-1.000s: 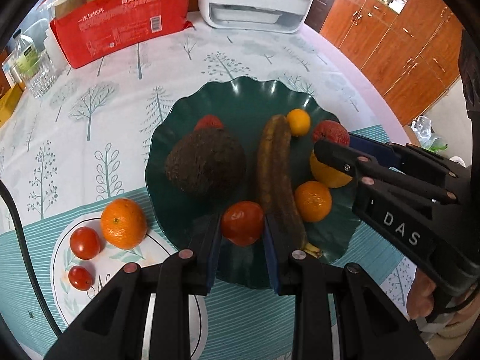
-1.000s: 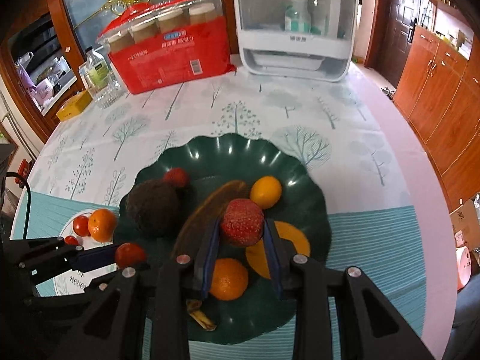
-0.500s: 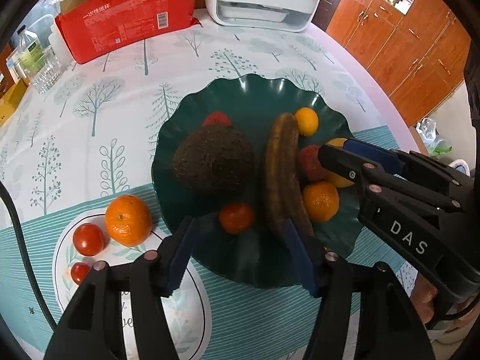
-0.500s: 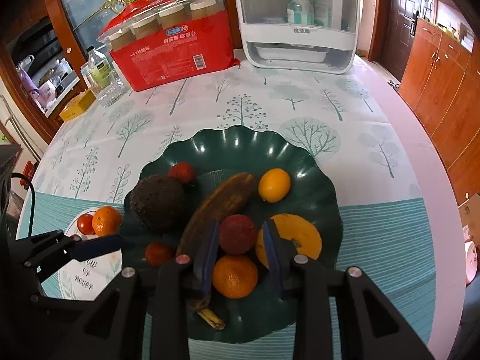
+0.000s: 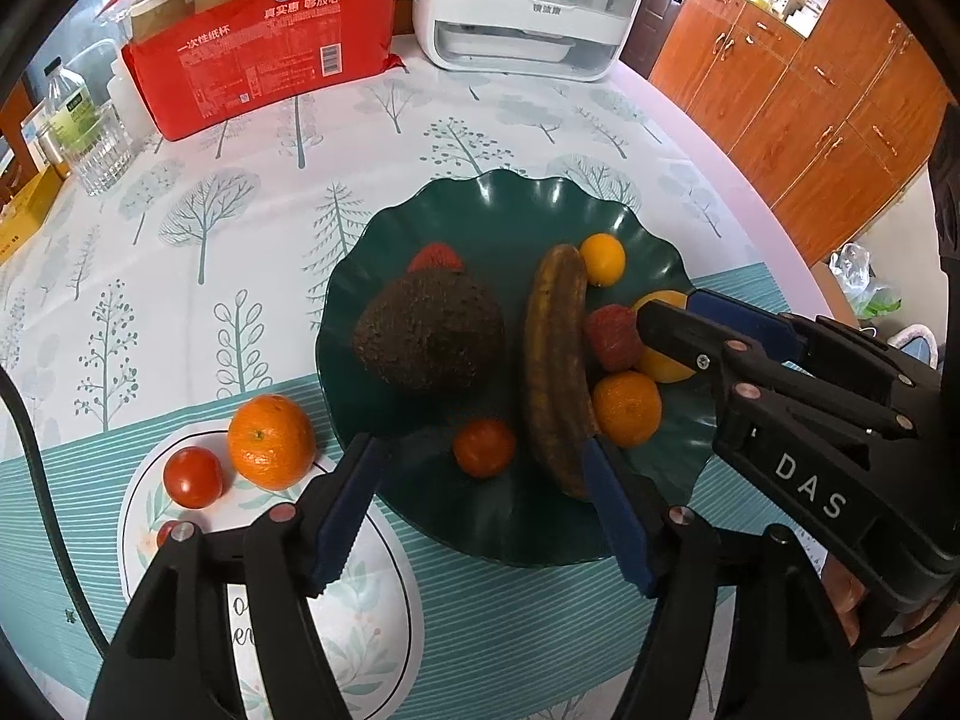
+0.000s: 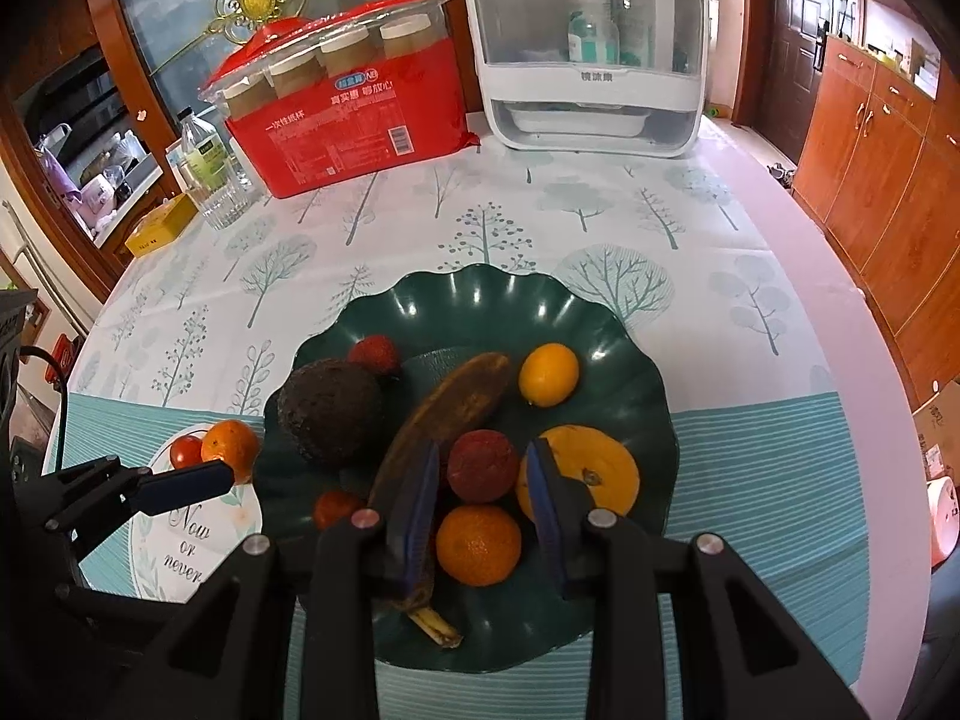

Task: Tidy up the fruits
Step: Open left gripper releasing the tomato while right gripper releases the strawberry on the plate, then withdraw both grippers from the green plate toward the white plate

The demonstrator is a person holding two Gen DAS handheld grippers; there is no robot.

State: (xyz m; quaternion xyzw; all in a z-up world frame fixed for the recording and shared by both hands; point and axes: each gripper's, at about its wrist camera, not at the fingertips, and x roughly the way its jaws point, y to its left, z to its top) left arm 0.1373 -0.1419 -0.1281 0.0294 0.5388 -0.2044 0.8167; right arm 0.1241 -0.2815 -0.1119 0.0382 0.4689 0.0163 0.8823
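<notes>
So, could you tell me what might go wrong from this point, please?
The left hand-held gripper has just been opening; the small tomato lies loose between its fingers and could roll when they withdraw. The right hand-held gripper is shut on the red bumpy fruit, close between the banana and the large orange; releasing may nudge them.

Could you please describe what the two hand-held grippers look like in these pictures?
Both are black plastic with round silver rivets and blue, ridged pads. The right hand-held gripper bears white letters "DAS". A black cable curves beside the left hand-held gripper.
</notes>
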